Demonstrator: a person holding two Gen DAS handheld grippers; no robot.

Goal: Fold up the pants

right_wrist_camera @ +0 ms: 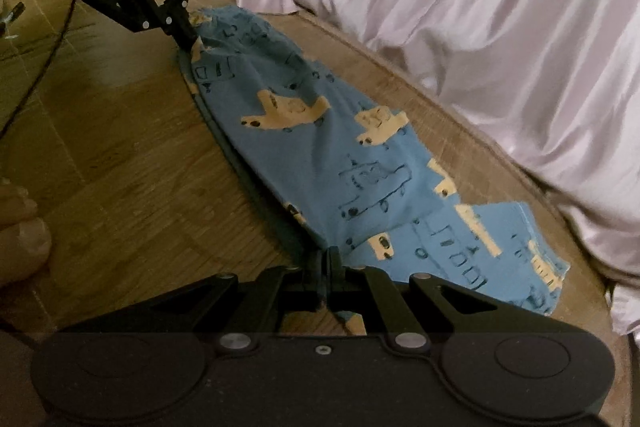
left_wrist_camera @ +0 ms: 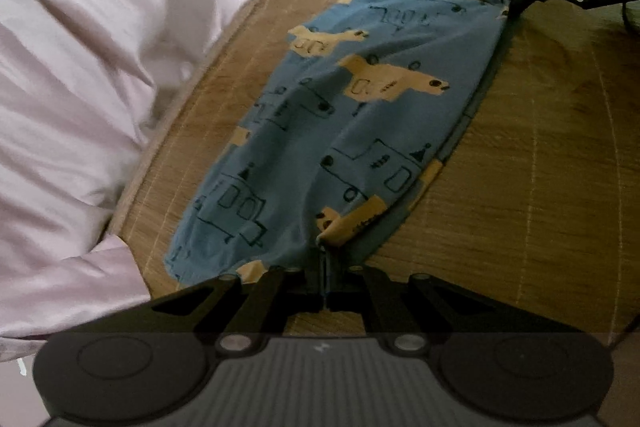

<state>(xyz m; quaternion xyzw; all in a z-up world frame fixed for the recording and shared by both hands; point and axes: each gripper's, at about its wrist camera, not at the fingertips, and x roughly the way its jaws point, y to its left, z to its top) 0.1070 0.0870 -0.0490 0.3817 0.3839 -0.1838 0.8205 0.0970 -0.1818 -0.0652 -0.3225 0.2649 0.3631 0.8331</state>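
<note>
The blue pants (left_wrist_camera: 360, 115), printed with tan vehicles and dark outline drawings, lie stretched out on the woven mat (left_wrist_camera: 540, 167). In the left wrist view they run from the 6 o'clock edge of the scene up toward 1 o'clock. The left gripper (left_wrist_camera: 325, 267) sits at 6 o'clock, its jaws clenched on a bunched edge of the pants, with fabric pinched between the two black fingers. At 1 o'clock in the same view, the right gripper (left_wrist_camera: 509, 3) meets the far end of the garment where one section folds over another.

From the right wrist view, the right gripper (right_wrist_camera: 329, 259) at 6 o'clock is pressed together on a pinch of blue cloth, and the pants (right_wrist_camera: 320, 147) stretch away toward 11 o'clock. There the left gripper (right_wrist_camera: 190, 37) bites the opposite end. The cloth between the two claws looks slightly lifted along its near edge, though the dim light makes that hard to confirm.

A pale pink satin sheet (right_wrist_camera: 460, 7) lies rumpled beside the mat, from 12 to 4 o'clock in the right wrist view, near the pants but apart from them. A blurred hand (right_wrist_camera: 20, 227) shows at 9 o'clock.
</note>
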